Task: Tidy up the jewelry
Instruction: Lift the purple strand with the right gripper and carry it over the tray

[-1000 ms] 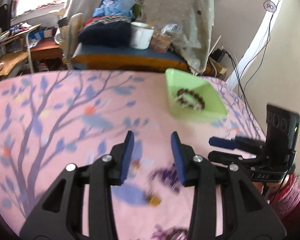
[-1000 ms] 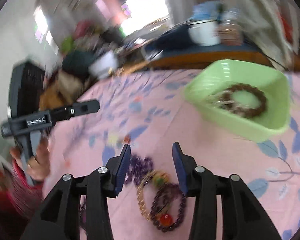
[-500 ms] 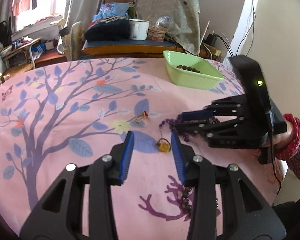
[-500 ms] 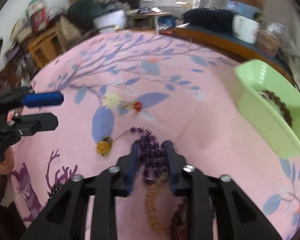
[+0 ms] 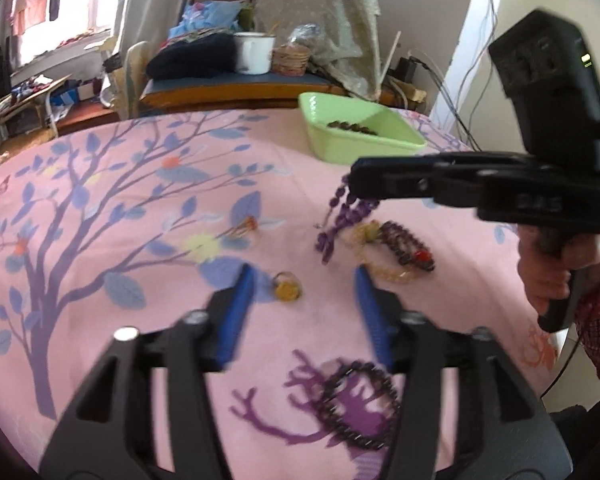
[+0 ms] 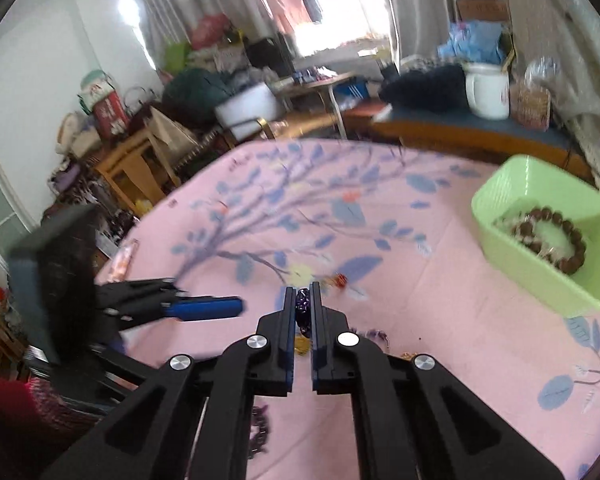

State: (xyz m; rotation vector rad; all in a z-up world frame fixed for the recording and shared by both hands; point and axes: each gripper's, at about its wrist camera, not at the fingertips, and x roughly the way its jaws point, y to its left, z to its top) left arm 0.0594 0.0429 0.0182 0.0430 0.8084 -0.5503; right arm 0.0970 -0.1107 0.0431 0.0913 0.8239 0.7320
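My right tongs [image 6: 304,300] pinch the purple bead necklace [image 5: 342,212], which dangles above the pink cloth [image 5: 140,208]. My left tongs [image 5: 304,280], empty, have just been spreading around a yellow ring [image 5: 287,288]; beaded bracelets [image 5: 404,246] are beside it, the green tray [image 5: 360,140] beyond.

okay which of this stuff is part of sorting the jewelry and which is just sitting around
Job:
- purple bead necklace, held in the shut right claw
- green tray with brown bracelet
- yellow ring
- dark bead bracelet
- open left claw

Lying about:
- white mug
- wicker basket

Green tray [image 5: 364,140], pink tree-patterned cloth [image 5: 140,208]
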